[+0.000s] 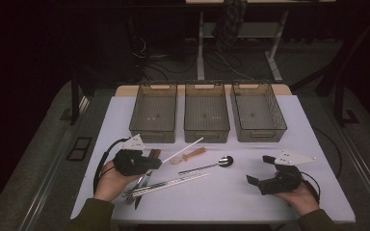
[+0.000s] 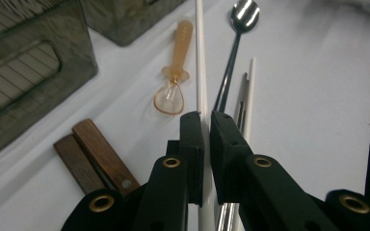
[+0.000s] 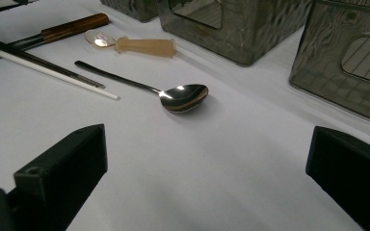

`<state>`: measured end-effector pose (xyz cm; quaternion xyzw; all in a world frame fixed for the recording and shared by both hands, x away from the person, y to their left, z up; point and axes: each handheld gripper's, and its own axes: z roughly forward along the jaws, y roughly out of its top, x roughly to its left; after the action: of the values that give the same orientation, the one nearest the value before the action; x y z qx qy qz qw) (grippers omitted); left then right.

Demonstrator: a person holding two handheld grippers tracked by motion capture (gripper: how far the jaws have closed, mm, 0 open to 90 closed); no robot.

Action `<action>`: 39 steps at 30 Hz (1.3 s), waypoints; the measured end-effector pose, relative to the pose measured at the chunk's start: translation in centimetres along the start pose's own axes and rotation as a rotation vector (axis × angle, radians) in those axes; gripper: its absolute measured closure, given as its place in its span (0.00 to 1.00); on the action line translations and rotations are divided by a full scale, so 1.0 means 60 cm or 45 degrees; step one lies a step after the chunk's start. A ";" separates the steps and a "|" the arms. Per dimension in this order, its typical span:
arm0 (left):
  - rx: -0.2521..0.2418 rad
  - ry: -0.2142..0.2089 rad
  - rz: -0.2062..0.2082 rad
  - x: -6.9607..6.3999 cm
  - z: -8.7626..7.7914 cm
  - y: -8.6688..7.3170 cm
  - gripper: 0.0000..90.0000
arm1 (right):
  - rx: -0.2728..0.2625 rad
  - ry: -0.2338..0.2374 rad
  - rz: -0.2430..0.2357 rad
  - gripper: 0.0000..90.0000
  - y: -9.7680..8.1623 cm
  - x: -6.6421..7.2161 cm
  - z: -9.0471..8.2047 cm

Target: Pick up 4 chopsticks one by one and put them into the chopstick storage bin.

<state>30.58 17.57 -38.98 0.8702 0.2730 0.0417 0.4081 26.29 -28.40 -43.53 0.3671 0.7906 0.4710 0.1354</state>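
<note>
My left gripper [image 1: 156,162] [image 2: 206,118] is shut on a white chopstick [image 1: 188,147] [image 2: 201,57], which slants up off the table toward the bins. Below it lie a small amber-handled spoon [image 1: 190,155] [image 2: 176,72], a metal spoon [image 1: 221,162] [image 2: 243,19] and a second white chopstick [image 2: 250,91]. My right gripper [image 1: 259,169] [image 3: 209,144] rests low at the table's right, jaws wide open with nothing between them. In the right gripper view it faces the metal spoon [image 3: 183,96] and the amber-handled spoon [image 3: 144,46].
Three grey mesh bins [image 1: 154,132] [image 1: 206,134] [image 1: 257,134] stand in a row at the back of the white table [image 1: 231,197]. Several chopsticks and cutlery pieces [image 1: 168,184] lie near the left hand, with two brown wooden handles [image 2: 96,156] beside the left gripper.
</note>
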 end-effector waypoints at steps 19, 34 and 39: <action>-0.058 0.084 -0.066 0.036 0.000 0.035 0.93 | 0.000 -0.007 0.005 0.00 -0.001 -0.001 -0.001; -0.081 0.132 -0.102 0.061 0.005 0.069 0.93 | -0.008 -0.009 0.013 0.00 0.000 -0.003 0.000; -0.072 0.150 -0.109 0.072 0.009 0.085 0.93 | -0.011 -0.006 0.009 0.00 0.000 -0.002 -0.001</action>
<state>36.66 16.76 -36.25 0.8420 0.3321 0.0829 0.4171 26.33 -28.53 -43.52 0.3703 0.7869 0.4742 0.1371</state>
